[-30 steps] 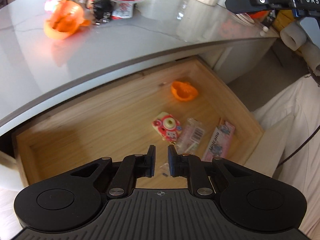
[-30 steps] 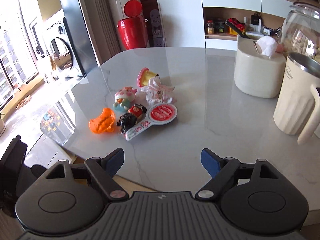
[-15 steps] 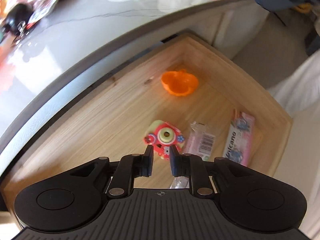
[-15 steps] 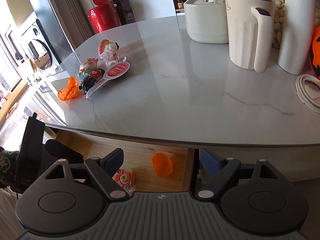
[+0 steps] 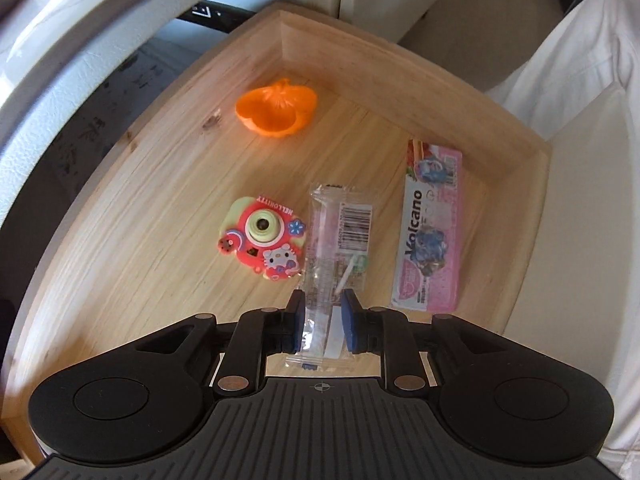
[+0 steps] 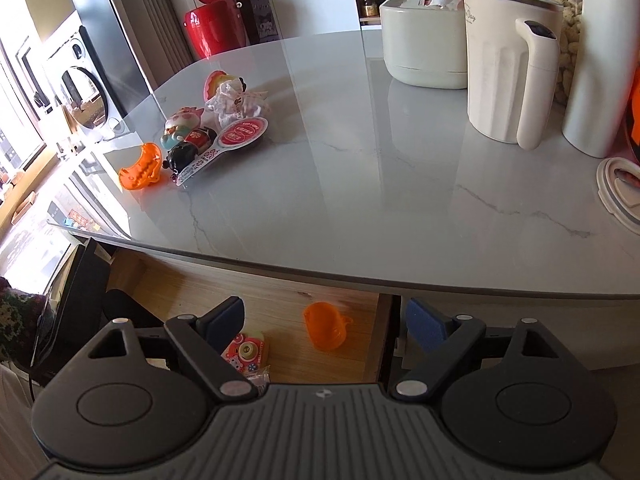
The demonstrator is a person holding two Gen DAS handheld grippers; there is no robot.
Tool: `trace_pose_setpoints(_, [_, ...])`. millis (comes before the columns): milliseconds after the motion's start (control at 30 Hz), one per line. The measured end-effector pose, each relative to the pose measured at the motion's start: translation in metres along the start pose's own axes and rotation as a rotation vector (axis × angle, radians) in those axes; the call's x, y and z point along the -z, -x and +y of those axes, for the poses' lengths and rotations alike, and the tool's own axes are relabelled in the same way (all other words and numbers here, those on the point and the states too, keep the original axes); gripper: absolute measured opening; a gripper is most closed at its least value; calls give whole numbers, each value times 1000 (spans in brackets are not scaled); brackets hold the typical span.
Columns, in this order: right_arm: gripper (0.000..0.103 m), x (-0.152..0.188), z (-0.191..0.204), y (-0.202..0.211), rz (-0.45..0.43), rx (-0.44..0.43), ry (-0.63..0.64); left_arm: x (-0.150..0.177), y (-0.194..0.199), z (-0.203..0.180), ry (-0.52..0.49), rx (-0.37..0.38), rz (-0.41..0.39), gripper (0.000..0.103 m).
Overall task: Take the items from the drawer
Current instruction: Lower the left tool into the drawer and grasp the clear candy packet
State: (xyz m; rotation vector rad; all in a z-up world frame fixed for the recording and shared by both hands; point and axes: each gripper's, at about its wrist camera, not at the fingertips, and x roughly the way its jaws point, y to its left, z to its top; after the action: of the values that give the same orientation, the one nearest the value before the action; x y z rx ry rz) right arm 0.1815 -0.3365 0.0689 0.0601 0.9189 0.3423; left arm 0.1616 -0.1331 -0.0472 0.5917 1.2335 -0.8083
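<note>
in the wooden drawer (image 5: 400,80), left to right: pink toy camera (image 5: 262,236) mid-floor, clear candy packet (image 5: 340,236), pink volcano pack (image 5: 434,224) by the right wall. the left gripper (image 5: 323,322), jaws just widening, straddles the packet's near end without pinching. it looks light, crinkly, slippery; pinch that flat end. the right gripper (image 6: 324,316) hangs spread, empty, near the grey marble counter (image 6: 380,200).

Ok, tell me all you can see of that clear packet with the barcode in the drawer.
The clear packet is a long, narrow plastic sachet with crimped ends, a white barcode label and pinkish print; a small white stick with a green tip shows inside. It lies flat on the wooden drawer floor, between the pink camera toy and the pink Volcano packet. Its near end sits between the left tool's blue pads, whose jaws have just been opening, seemingly not pressing it.
</note>
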Motion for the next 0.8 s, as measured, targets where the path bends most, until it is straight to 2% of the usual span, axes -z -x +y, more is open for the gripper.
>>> trace_pose_setpoints(67, [89, 0, 1, -1, 2, -2, 0, -1, -8, -4, -20, 1, 15, 23])
trace_pose_setpoints(233, [89, 0, 4, -3, 12, -1, 12, -8, -13, -7, -37, 25, 5, 37])
trace_pose_setpoints(367, [91, 0, 3, -3, 11, 2, 11, -10, -29, -7, -48, -26, 79, 43])
trace_pose_setpoints(400, [93, 1, 3, -2, 8, 3, 10, -9, -28, -7, -47, -29, 59, 48])
trace_pose_setpoints(500, [101, 1, 2, 1, -8, 10, 8, -12, -27, -5, -6, -26, 32, 44])
trace_pose_setpoints(600, [101, 2, 2, 1, -4, 13, 7, -15, -27, -6, -11, -34, 33, 44])
trace_pose_setpoints(800, [101, 4, 4, -4, 8, 41, 24, -19, -24, 2, 42, -46, 72, 41])
